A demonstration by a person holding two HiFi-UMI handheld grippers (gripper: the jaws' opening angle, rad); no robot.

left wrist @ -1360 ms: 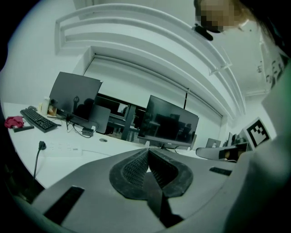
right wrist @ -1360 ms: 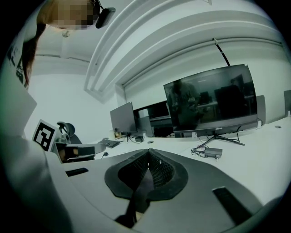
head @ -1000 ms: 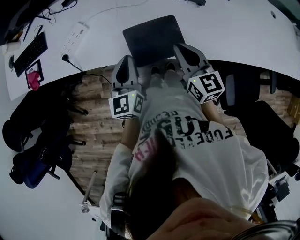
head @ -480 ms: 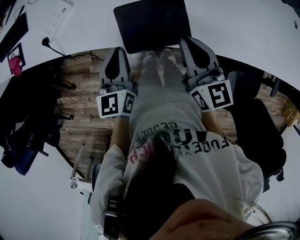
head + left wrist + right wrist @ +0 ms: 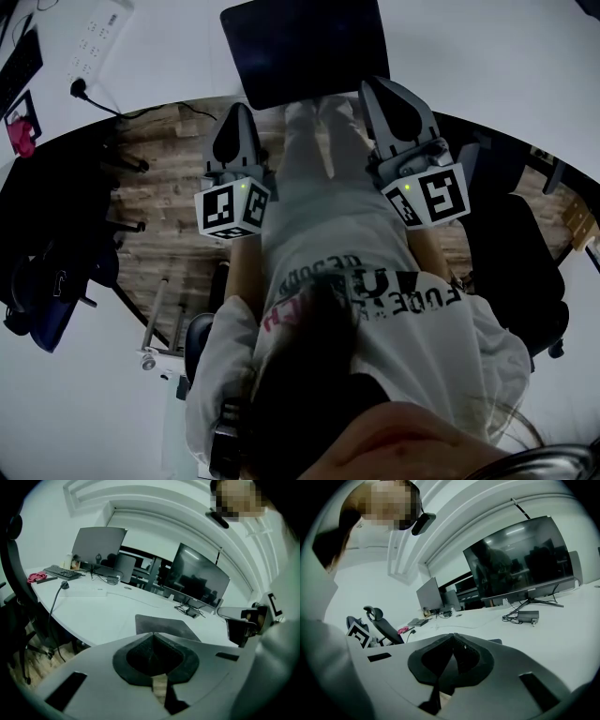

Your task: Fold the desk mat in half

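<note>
**Mat unfolded as far as we can see, both tools idle.**
We see the mat (image 5: 305, 47) lying flat on the table (image 5: 487, 56) at its near edge, with no raised flap or crease. We judge the fold not begun, though we could not tell a doubled layer from these views. The left tool (image 5: 237, 112) and right tool (image 5: 380, 89) hang off the table, just short of its near edge, each with jaws closed together on nothing. Gripping an edge, carrying it over and pressing it down all remain. The shirt (image 5: 394, 281) bears large dark and pink lettering, upside down and only partly legible. The bezel mark of the monitor (image 5: 520, 559) on the table is too small to read.
</note>
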